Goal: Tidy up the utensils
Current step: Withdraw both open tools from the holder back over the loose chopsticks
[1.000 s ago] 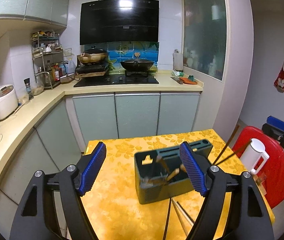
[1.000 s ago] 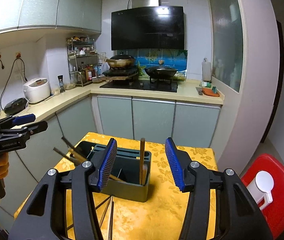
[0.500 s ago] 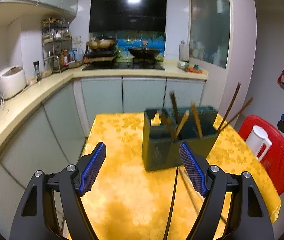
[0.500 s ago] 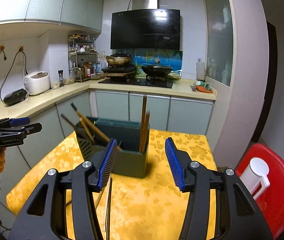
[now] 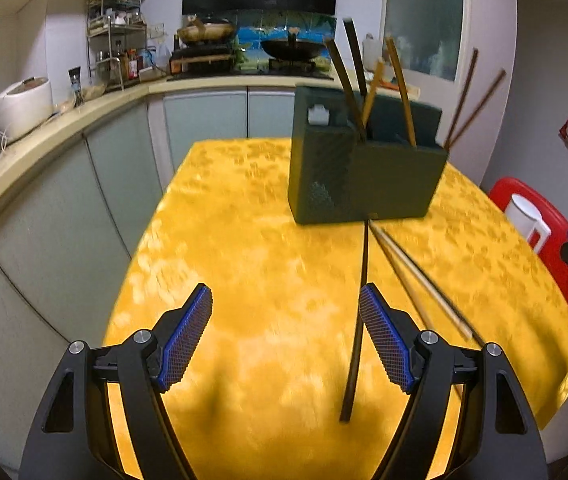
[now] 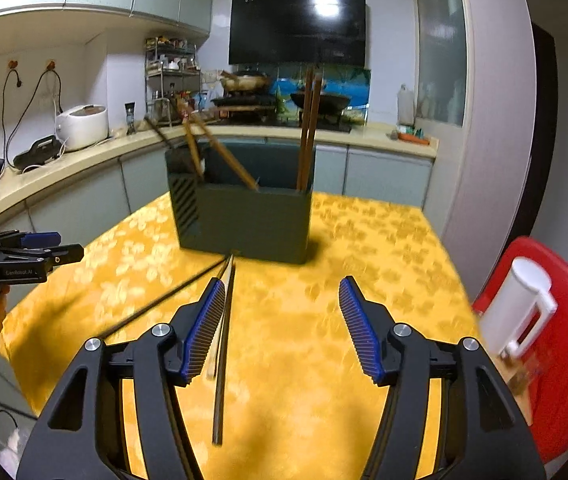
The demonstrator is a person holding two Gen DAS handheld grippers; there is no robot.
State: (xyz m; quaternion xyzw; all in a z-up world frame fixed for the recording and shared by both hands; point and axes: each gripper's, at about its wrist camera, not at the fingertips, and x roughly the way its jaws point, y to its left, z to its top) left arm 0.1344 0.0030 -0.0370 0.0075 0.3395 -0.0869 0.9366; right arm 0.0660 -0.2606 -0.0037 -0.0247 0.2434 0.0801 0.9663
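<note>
My left claw (image 5: pixel 286 340) is spread wide and holds nothing, hanging low over the tabletop (image 5: pixel 244 264); my right claw (image 6: pixel 280 324) is likewise spread and bare. Just beside the left claw's right finger lies a dark chopstick (image 5: pixel 358 320), with a pale chopstick (image 5: pixel 420 280) fanning off to the right of it — both run from near me to the foot of the dark green utensil holder (image 5: pixel 364 176) at the far middle of the tabletop. Several chopsticks already stand in its compartments, so I judge the sorting part done and a pick-up of the loose ones in hand. Next I would centre one thin stick between the fingers and close squarely. The tabletop wears a yellow floral cloth; beyond are pale cabinets, a stove with woks (image 6: pixel 320 100), and a red stool (image 6: pixel 564 320) to the right.
</note>
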